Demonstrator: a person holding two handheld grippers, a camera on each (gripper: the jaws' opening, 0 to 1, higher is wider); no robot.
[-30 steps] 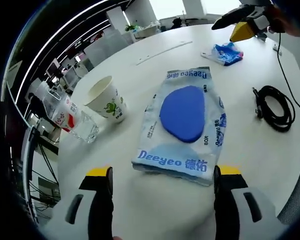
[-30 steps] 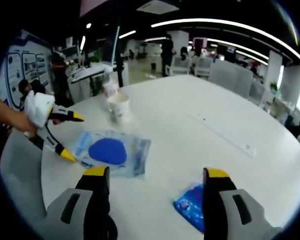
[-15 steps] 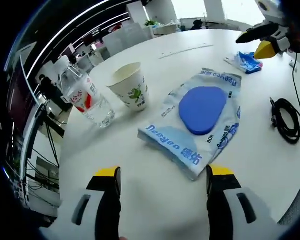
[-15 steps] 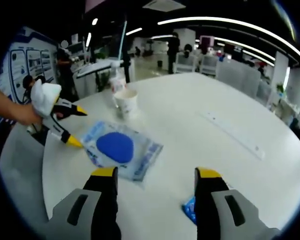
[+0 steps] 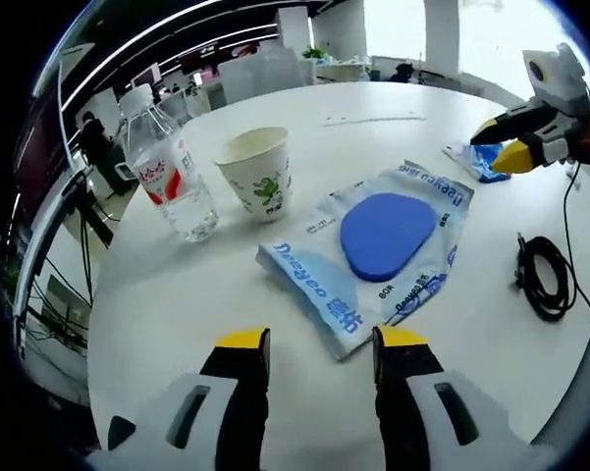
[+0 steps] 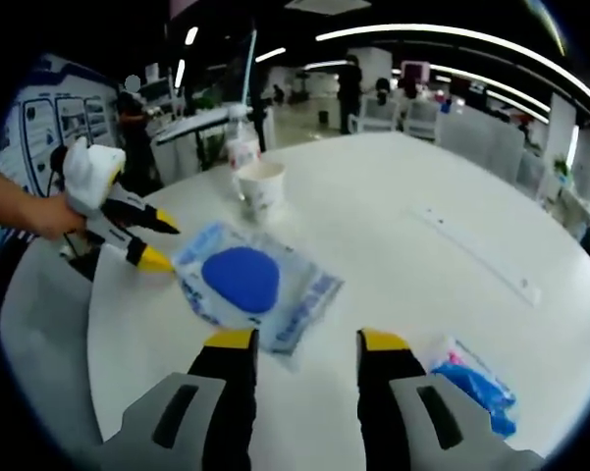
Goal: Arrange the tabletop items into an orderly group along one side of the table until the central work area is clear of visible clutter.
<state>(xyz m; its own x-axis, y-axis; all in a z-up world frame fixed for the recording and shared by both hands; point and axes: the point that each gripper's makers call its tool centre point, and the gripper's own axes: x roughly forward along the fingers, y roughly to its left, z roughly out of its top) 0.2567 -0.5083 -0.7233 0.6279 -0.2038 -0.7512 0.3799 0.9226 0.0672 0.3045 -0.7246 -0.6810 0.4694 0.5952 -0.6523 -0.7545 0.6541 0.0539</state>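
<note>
Both tongs, left [image 5: 310,345] and right [image 6: 304,345], stand narrowly open, empty. Sorting seems barely begun; next, nip the wipes pack [image 5: 373,250] at mid-frame, bench [image 5: 177,294] centre.

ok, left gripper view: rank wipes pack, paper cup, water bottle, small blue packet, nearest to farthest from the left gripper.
From the left gripper:
1. Wipes pack: directly ahead, its corner just beyond the jaw tips.
2. Paper cup: ahead and left, behind the pack.
3. Water bottle: further left, beside the cup; close to call against the cup.
4. Small blue packet: far right, by the right gripper.
</note>
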